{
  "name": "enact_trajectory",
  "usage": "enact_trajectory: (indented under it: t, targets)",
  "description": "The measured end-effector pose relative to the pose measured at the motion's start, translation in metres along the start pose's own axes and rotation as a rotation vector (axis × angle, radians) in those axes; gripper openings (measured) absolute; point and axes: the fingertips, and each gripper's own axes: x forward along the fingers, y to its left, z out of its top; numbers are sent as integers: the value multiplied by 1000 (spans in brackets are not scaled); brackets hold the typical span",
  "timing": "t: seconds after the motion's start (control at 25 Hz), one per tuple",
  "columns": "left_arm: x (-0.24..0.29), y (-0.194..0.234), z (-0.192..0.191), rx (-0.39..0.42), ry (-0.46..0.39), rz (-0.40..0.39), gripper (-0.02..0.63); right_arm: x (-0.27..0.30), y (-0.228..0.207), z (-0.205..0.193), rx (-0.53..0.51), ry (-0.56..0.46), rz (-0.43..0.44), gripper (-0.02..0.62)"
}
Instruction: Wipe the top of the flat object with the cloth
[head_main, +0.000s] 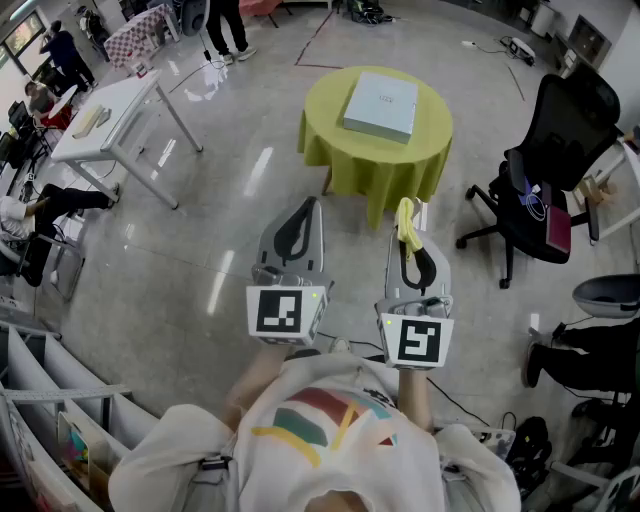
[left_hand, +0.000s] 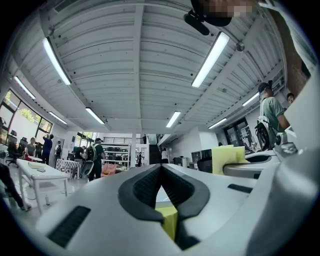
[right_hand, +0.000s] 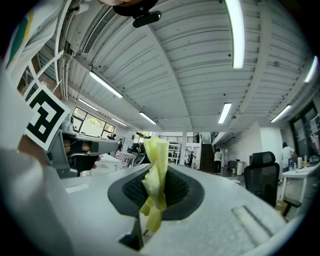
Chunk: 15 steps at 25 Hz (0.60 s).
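Observation:
The flat object is a pale square box (head_main: 381, 105) lying on a round table with a yellow-green tablecloth (head_main: 345, 150), a few steps ahead of me. Both grippers are held up in front of my chest, short of the table. My right gripper (head_main: 408, 212) is shut on a yellow cloth (head_main: 405, 228). In the right gripper view the cloth (right_hand: 156, 172) stands pinched between the jaws of the right gripper (right_hand: 157, 175) and hangs down from them. My left gripper (head_main: 311, 205) is shut with nothing in it. In its own view the left gripper (left_hand: 160, 169) has its jaws closed together.
A black office chair (head_main: 550, 150) stands right of the round table. A white table (head_main: 110, 115) is at the left, with people beyond it. Shelving (head_main: 40, 420) runs along the lower left. A seated person's legs (head_main: 585, 362) are at the right. Cables lie on the floor.

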Motion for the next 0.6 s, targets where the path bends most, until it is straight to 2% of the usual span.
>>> enact_trajectory:
  t: [0.32, 0.6]
  targets:
    - [1, -4, 13, -59, -73, -23, 14, 1, 2, 3, -2, -20, 25, 28]
    - [4, -15, 13, -34, -85, -43, 14, 0, -9, 6, -5, -23, 5, 26]
